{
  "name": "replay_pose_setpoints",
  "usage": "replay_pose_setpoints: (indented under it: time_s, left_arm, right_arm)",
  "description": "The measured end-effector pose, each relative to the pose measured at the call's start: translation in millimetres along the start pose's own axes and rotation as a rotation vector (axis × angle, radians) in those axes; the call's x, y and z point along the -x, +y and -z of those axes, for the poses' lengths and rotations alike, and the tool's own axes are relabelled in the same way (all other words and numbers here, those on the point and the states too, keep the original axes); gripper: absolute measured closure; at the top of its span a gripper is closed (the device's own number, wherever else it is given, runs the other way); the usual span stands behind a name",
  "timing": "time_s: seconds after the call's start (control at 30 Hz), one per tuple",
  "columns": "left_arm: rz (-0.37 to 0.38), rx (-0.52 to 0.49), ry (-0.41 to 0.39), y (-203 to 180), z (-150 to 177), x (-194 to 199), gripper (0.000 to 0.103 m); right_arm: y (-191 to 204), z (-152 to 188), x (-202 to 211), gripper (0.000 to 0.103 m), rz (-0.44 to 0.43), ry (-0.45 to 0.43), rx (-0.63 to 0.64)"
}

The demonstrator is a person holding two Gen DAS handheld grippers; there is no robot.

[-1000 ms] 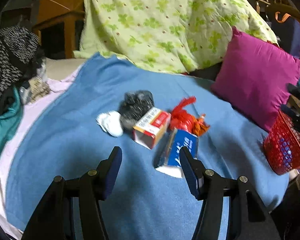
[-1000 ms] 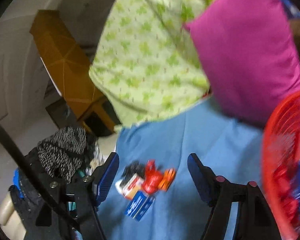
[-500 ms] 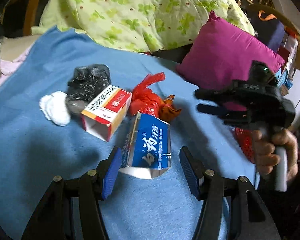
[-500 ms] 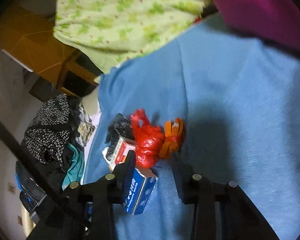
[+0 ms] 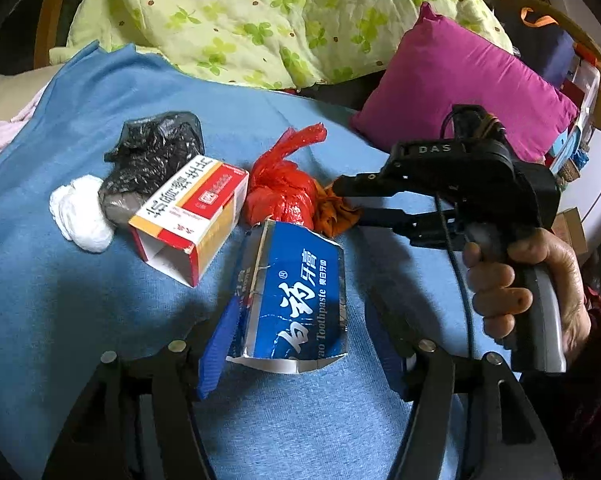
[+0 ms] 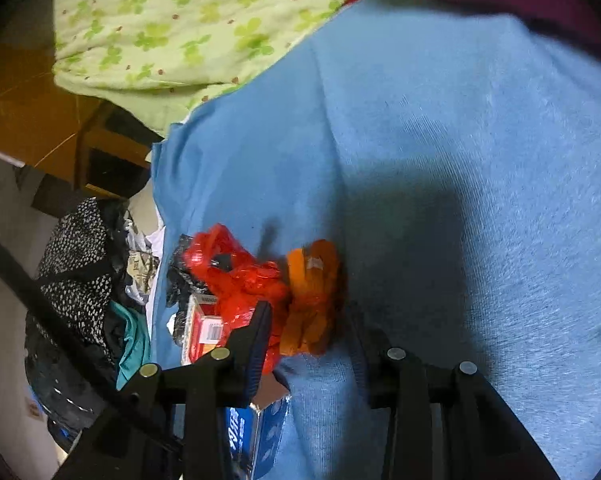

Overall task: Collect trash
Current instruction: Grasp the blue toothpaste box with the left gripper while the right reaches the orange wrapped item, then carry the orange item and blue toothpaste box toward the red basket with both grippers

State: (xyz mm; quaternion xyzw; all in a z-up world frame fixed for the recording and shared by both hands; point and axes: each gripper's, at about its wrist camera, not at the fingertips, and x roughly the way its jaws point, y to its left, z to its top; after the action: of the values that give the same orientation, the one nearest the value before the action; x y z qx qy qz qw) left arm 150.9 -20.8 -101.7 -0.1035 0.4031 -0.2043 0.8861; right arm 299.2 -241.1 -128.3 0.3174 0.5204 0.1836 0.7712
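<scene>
Trash lies heaped on the blue blanket (image 5: 80,300): the left gripper (image 5: 300,344), jaws opening, straddles the torn blue toothpaste box (image 5: 296,300), while at 2 o'clock the right gripper (image 6: 304,328) brackets the crumpled orange wrapper (image 6: 312,300), grip unclear.

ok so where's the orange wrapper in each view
Left wrist: the orange wrapper sits right of centre, touching the red plastic bag, at the tips of the right gripper.
Right wrist: low centre, between that gripper's fingers.
Shared landmark: the red bag, just left of the wrapper in both.
</scene>
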Motion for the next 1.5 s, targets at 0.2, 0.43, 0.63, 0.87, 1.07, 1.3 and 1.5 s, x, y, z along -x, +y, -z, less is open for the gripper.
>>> replay_pose_setpoints:
  time_s: [0.2,0.43,0.63,0.87,1.07,1.3,1.5]
  left_arm:
    - [-0.014,-0.017,0.007,-4,3,-3,0.034]
    - [-0.053,-0.047,0.016,-10,12,-6,0.034]
    - [-0.085,-0.06,0.008,-11,16,-8,0.034]
    - [-0.11,-0.07,-0.024,-8,18,-3,0.039]
    - [-0.106,-0.079,-0.053,-11,18,7,0.046]
    - [-0.129,-0.085,-0.093,-21,21,27,0.046]
    - [-0.16,-0.043,-0.174,-23,22,61,0.046]
  right_arm:
    - [-4,-3,-8,0.062,-0.007,-0.005,-0.014]
    - [0,-1,-6,0.079,0.011,-0.038,0.018]
    - [19,10,14,0.079,0.018,-0.093,0.095]
    - [25,24,43,0.079,-0.004,-0.129,0.129]
    - [32,36,62,0.079,0.026,-0.162,0.201]
    - [39,47,81,0.079,0.066,-0.205,0.293]
    - [40,58,115,0.079,0.076,-0.275,0.354]
